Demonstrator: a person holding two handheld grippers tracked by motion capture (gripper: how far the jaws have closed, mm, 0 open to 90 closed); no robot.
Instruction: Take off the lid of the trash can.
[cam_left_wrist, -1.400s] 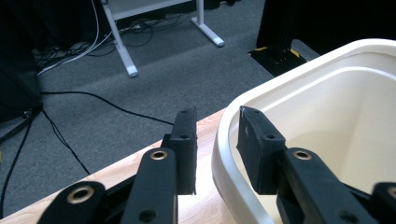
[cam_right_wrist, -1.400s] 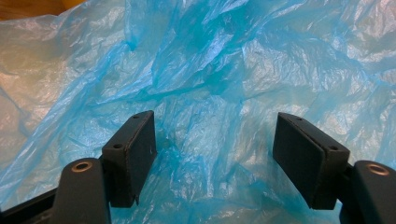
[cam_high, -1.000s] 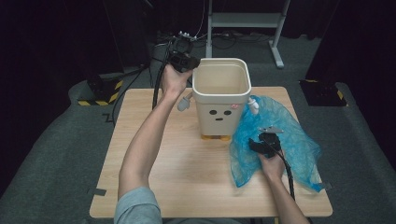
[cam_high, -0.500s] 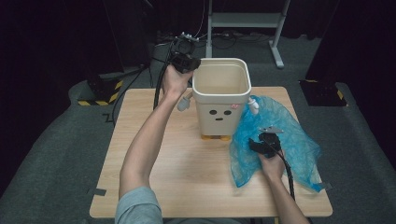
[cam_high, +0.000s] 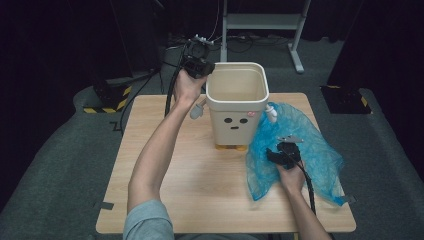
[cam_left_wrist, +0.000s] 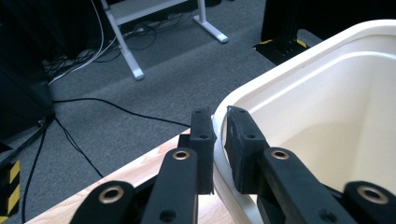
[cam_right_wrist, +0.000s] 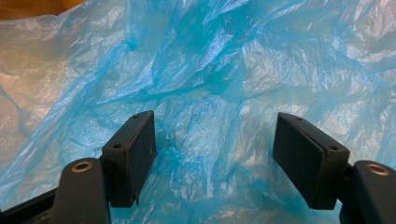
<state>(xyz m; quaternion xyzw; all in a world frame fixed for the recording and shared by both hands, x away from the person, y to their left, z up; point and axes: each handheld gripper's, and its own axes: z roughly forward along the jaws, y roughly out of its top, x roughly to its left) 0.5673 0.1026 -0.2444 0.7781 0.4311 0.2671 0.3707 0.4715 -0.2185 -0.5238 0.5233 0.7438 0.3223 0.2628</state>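
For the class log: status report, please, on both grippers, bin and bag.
Left gripper jaws just closing, clamped on bin rim. Right gripper open, over blue bag on table. Nothing in the way.

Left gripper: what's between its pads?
The rim of the cream bin: the left gripper has one pad outside, one inside, just closing on it, per the left gripper view.

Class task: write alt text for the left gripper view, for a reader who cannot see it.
The left gripper has its two black jaws closed on the rim of a cream plastic bin, one jaw outside the wall and one inside. Beyond lie a wooden table edge, grey carpet with black cables, and a white metal stand.
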